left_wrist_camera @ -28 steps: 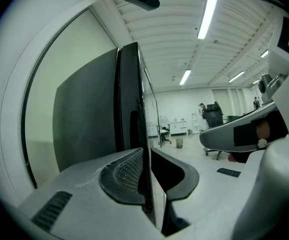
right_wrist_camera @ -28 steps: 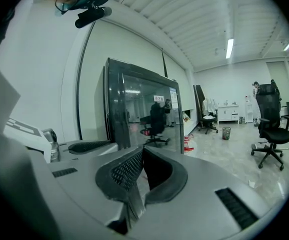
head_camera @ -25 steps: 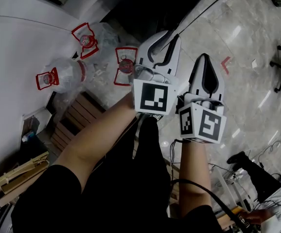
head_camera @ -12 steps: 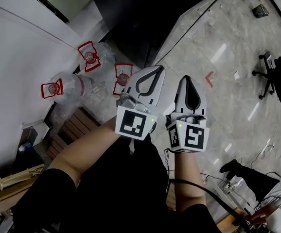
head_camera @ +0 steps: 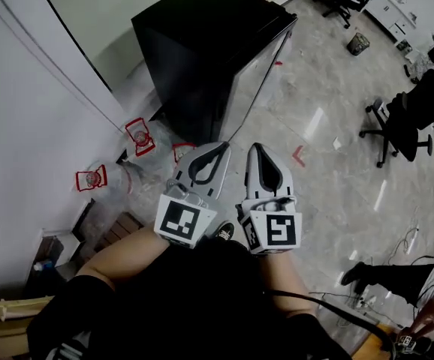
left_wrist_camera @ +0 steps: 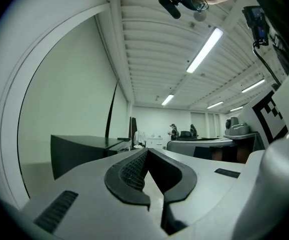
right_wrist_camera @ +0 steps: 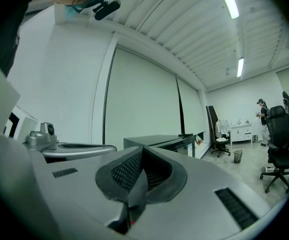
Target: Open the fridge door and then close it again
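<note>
Fridge [head_camera: 202, 40]: black low box on the floor against the wall, well ahead of both grippers.
Door [head_camera: 256, 70]: flush with the body along the edge that shows, so shut as far as can be judged.
Change: a second back, only a dark lower part of it at the top of the head view. Now top and front both in frame, with the grippers side by side and pointing level toward it.
Left gripper [head_camera: 218, 148]: jaws spread a second ago, now pressed together on nothing.
Right gripper [head_camera: 257, 148]: jaws pressed together and empty, as in both earlier frames.
Meaning: fits an approach to a door yet to be pulled, and equally a door already swung back and left. No telling which from this.
Gap: nothing touching the fridge.
Hidden: no handle to make out on the dark front, hinge side unclear, foot of the near corner lost at the left gripper's tip.
Around: bottles [head_camera: 140, 136] with red labels by the fridge's foot, one partly behind the left gripper. Chair [head_camera: 397, 118] well off to the right on the floor [head_camera: 314, 178].
</note>
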A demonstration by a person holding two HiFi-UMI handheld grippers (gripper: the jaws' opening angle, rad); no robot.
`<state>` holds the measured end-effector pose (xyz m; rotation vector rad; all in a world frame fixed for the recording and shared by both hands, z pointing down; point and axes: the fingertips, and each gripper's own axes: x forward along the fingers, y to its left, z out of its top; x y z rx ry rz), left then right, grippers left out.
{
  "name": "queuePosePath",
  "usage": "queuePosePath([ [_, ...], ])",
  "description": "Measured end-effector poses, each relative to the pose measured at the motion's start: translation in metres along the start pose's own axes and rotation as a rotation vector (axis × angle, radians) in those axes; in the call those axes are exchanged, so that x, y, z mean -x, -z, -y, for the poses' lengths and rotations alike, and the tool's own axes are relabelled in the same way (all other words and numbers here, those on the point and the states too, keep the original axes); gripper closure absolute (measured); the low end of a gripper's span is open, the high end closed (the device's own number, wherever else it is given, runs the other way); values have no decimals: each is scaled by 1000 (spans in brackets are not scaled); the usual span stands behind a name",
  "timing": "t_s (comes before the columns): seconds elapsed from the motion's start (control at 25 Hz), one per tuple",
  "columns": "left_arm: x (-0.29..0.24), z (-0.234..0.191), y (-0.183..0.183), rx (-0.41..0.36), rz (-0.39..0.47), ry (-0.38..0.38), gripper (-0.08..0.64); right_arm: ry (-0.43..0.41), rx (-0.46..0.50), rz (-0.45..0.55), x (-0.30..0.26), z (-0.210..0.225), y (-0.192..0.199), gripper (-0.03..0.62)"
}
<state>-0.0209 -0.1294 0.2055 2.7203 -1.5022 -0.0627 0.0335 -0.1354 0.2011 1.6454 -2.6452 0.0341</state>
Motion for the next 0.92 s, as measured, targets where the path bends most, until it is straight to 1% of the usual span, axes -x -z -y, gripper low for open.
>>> queuePosePath([
  [0.24,28,22,-30,5,-11,35,554,-33,29,17,37,-27,-28,577],
  [0.4,38,33,-44,-20,7,31,554,-45,42,13,50,-31,-39,577],
  [0.52,44,39,-49,1,21,25,554,-55,44,13,52,-35,-44,577],
  [0.72,44,39,-54,-6,30,27,554,-70,66,33,50,-39,-53,577],
  [0.92,41,23,-54,4,49,-6,554,-90,79,49,39,-39,-54,577],
])
